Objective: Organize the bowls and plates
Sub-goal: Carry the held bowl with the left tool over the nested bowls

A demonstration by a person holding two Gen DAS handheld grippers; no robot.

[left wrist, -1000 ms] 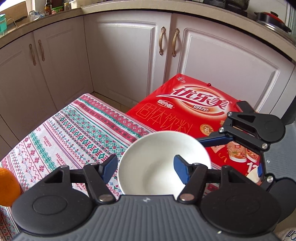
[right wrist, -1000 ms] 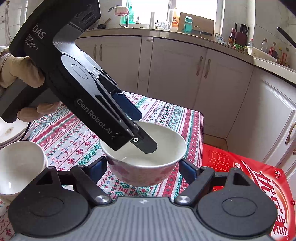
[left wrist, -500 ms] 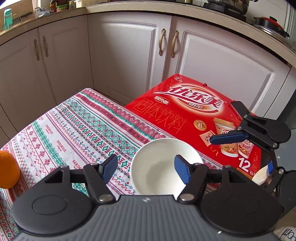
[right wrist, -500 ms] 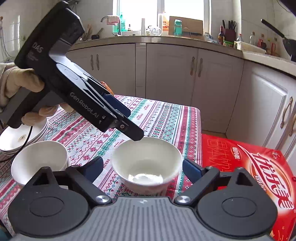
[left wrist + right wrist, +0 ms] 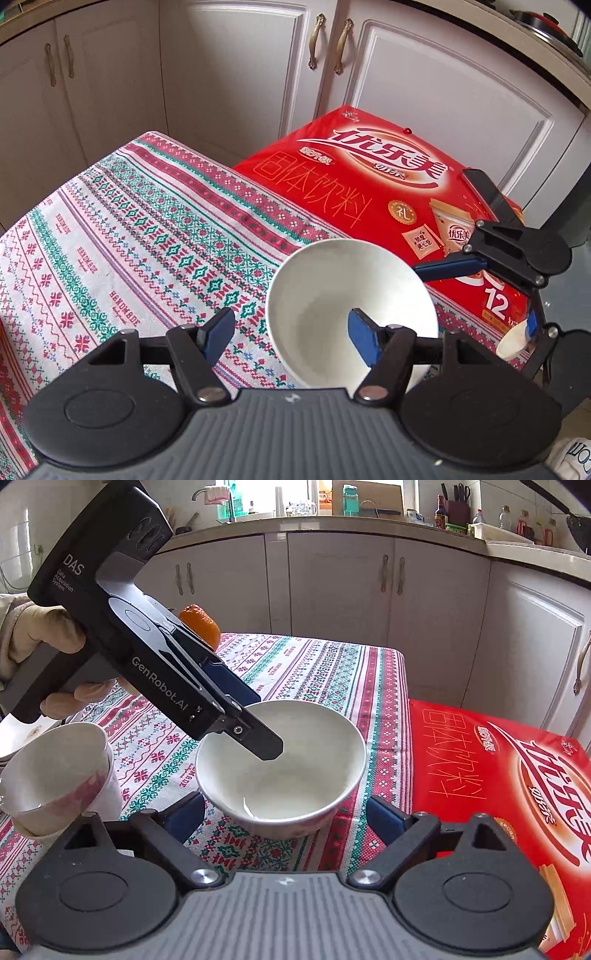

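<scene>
left hand-held gripper (image 5: 258, 738) pinching bowl (image 5: 280, 771) rim | right hand-held gripper (image 5: 284, 814) spread | right view only: orange (image 5: 199, 626)

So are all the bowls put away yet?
Not yet. Done: two bowls look nested at the left of the table, with what look like plates behind them. In hand: the left tool pinches the wall of a white bowl; the right tool stands open around it, not touching. Left: probably getting that bowl onto the nested ones.
</scene>
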